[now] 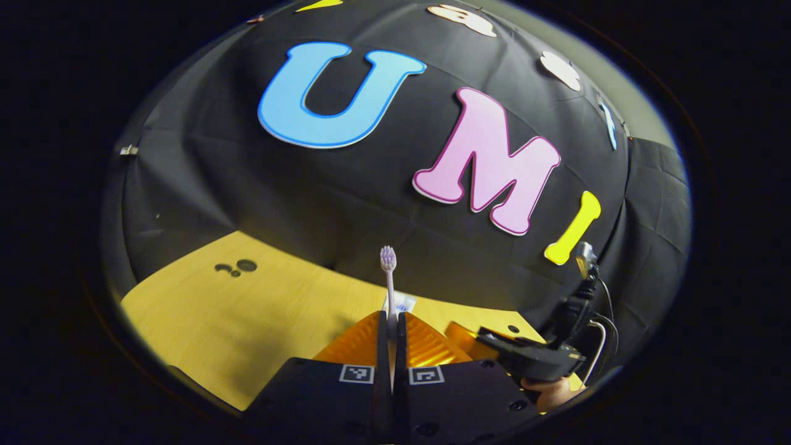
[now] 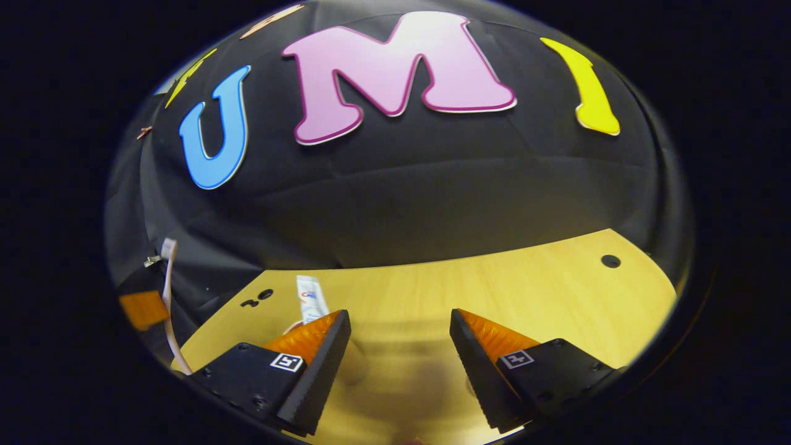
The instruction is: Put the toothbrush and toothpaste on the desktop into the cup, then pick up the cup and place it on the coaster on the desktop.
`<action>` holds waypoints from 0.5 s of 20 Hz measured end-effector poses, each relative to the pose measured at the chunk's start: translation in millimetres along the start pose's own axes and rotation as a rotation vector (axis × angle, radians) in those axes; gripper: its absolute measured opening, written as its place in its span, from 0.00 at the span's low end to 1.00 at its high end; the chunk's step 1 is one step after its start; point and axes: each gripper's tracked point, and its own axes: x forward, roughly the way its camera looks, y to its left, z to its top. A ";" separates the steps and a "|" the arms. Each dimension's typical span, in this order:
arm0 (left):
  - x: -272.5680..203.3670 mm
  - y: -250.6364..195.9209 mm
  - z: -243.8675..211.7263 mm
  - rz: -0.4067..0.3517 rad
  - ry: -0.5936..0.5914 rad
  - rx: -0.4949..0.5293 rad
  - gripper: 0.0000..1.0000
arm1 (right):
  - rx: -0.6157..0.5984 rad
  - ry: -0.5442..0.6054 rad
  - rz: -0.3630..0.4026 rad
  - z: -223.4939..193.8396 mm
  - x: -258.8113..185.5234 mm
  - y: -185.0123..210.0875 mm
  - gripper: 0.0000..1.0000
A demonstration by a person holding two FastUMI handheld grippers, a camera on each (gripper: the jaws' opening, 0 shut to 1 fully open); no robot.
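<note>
In the left gripper view my left gripper (image 1: 392, 316) is shut on a white toothbrush (image 1: 389, 281). The brush stands upright, its bristled head above the fingertips against the black wall. Just behind it a white toothpaste tube (image 1: 401, 303) lies on the wooden desktop (image 1: 247, 321). My right gripper (image 1: 531, 357) shows farther off at the lower right, held by a hand (image 1: 553, 392). In the right gripper view my right gripper (image 2: 400, 321) stands wide open above the desktop (image 2: 525, 290) with nothing between its fingers. The toothpaste tube (image 2: 311, 296) lies just beyond its left finger.
The black cloth wall closes off the far edge of the desktop in both views. Small round holes (image 1: 238, 267) mark the tabletop at the far left, and another hole (image 2: 610, 261) sits at the far right. A white cable (image 2: 167, 290) hangs at the left.
</note>
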 end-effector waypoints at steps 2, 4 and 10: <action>21.0 -3.4 11.5 0.000 -0.031 0.033 0.06 | -0.006 0.015 -0.059 -4.4 -10.9 -36.2 0.98; 43.3 -8.0 15.9 -0.001 -0.060 0.041 0.06 | 0.009 0.030 -0.107 -10.4 -24.8 -68.8 0.98; 97.9 -4.8 6.6 -0.010 -0.144 0.075 0.06 | -0.012 0.034 -0.217 -24.0 -65.6 -150.5 0.98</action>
